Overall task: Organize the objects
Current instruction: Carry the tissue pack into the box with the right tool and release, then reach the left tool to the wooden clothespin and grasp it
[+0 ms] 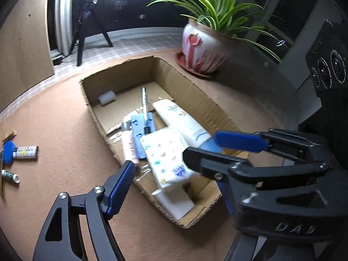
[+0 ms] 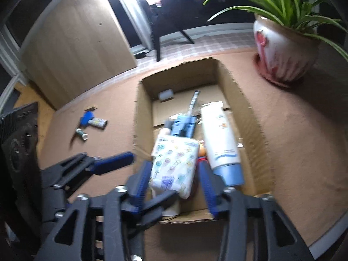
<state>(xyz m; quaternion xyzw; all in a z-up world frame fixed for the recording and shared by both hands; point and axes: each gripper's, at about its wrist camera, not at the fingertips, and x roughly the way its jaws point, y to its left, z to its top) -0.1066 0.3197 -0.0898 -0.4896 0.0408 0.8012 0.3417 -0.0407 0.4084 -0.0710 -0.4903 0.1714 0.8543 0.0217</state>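
An open cardboard box point(image 1: 195, 87) point(image 2: 250, 113) sits on the brown carpet. Inside lie a patterned tissue pack point(image 1: 167, 156) point(image 2: 174, 165), a white tube with a blue cap point(image 1: 182, 119) point(image 2: 221, 139), a blue flat item point(image 1: 141, 130) point(image 2: 182, 126), a pen point(image 1: 144, 104) point(image 2: 193, 102), a pink tube point(image 1: 129, 148) and a small white block point(image 1: 107, 96) point(image 2: 166, 94). My left gripper point(image 1: 176, 187) is open over the box's near end. My right gripper point(image 2: 174, 182) is open, its fingers either side of the tissue pack. The right gripper also shows in the left wrist view point(image 1: 224, 150).
On the carpet left of the box lie a small patterned tube point(image 1: 26, 151) point(image 2: 99, 121), a blue round item point(image 1: 8, 151) point(image 2: 86, 117) and a green-white stick point(image 1: 10, 175) point(image 2: 82, 133). A potted plant point(image 1: 202, 47) point(image 2: 280, 52) stands at the far right. A wooden panel point(image 2: 76, 50) leans behind.
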